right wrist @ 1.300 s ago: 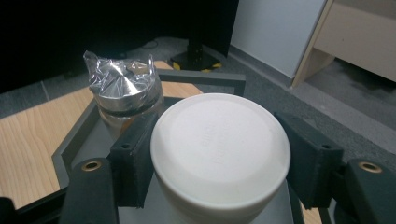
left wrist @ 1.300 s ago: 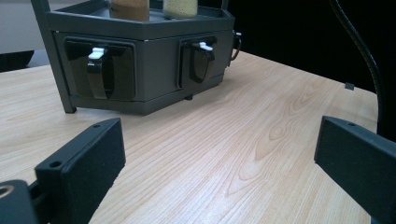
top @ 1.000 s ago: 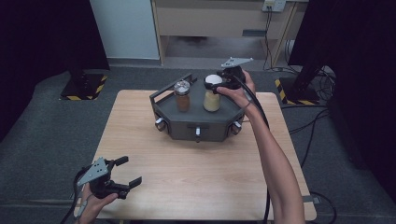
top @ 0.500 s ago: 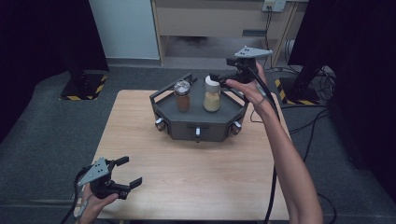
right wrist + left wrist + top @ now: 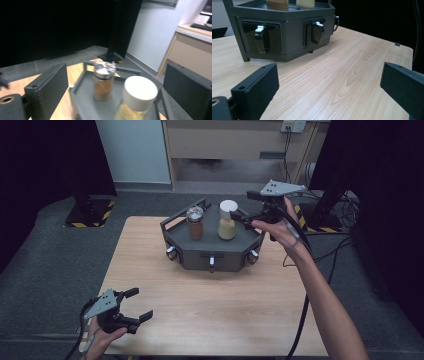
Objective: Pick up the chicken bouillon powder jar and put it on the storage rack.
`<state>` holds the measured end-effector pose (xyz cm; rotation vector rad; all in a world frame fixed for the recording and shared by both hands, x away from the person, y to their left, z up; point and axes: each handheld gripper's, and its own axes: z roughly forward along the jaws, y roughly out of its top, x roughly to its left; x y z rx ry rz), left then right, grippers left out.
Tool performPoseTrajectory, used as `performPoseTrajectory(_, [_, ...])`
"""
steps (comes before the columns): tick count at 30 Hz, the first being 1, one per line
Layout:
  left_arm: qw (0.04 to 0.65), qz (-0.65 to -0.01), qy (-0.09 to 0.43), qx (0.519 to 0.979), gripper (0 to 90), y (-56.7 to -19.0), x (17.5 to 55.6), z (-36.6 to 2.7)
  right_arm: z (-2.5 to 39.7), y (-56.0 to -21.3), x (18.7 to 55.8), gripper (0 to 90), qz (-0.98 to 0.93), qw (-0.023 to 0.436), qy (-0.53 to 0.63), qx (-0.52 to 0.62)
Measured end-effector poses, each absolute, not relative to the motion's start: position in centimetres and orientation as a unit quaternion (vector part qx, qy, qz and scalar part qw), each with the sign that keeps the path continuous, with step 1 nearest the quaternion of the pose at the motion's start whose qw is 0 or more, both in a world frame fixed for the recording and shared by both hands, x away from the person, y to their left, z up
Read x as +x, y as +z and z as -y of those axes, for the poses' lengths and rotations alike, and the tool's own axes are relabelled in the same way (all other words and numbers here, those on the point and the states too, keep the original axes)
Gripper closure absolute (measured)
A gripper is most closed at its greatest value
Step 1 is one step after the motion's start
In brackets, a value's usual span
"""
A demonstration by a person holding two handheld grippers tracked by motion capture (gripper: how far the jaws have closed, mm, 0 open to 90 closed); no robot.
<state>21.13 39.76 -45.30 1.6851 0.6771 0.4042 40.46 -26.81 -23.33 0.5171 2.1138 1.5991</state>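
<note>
A dark grey six-sided rack point(image 5: 212, 254) stands at the table's far middle. On it are a brown-filled jar with a silver lid point(image 5: 195, 222) and a yellow-filled jar with a white lid point(image 5: 228, 220), both upright. My right gripper point(image 5: 243, 218) hovers open just right of the white-lidded jar, apart from it. In the right gripper view the white-lidded jar point(image 5: 137, 96) and the silver-lidded jar point(image 5: 103, 80) sit ahead of that gripper point(image 5: 116, 72). My left gripper point(image 5: 141, 303) rests open and holds nothing near the table's front left corner. The left gripper view faces the rack's front point(image 5: 287, 30) past that gripper point(image 5: 329, 75).
The rack's side faces carry small black levers with white tips point(image 5: 259, 35). The wooden table point(image 5: 215, 305) spreads bare between the rack and its front edge. Cables point(image 5: 300, 320) trail off its right side. A wooden cabinet point(image 5: 235, 145) stands behind on the grey carpet.
My right gripper has drawn back to the right, away from the white-lidded jar, which stays on the rack. The left gripper has not moved.
</note>
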Motion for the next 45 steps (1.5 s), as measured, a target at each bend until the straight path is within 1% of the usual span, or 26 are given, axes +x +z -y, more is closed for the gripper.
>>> performPoseTrajectory(4, [0.597,-0.293,0.175,0.726,1.2,-45.3,21.1,-39.7,27.6,-23.6,38.4,5.7,-0.764,0.218,0.584,0.166])
performPoseTrajectory(11, [0.596,-0.292,0.175,0.727,1.4,-45.3,21.2,-39.7,28.9,-25.2,35.0,7.0,-0.771,0.215,0.584,0.135])
performPoseTrajectory(14, [0.596,-0.293,0.175,0.727,1.4,-45.3,21.1,-39.7,29.8,-26.2,34.0,6.7,-0.771,0.206,0.588,0.131])
performPoseTrajectory(25, [0.596,-0.294,0.176,0.726,1.4,-45.3,21.1,-39.7,32.7,-29.6,29.7,6.5,-0.764,0.204,0.596,0.141])
performPoseTrajectory(30, [0.595,-0.293,0.175,0.728,1.4,-45.3,21.1,-39.6,33.6,-31.6,28.3,6.5,-0.757,0.207,0.601,0.155])
performPoseTrajectory(32, [0.595,-0.294,0.175,0.727,1.4,-45.3,21.1,-39.6,33.9,-32.4,27.9,6.5,-0.755,0.201,0.603,0.160])
performPoseTrajectory(45, [0.596,-0.296,0.177,0.725,1.4,-45.3,21.0,-39.7,33.8,-36.6,25.1,6.8,-0.763,0.225,0.580,0.176])
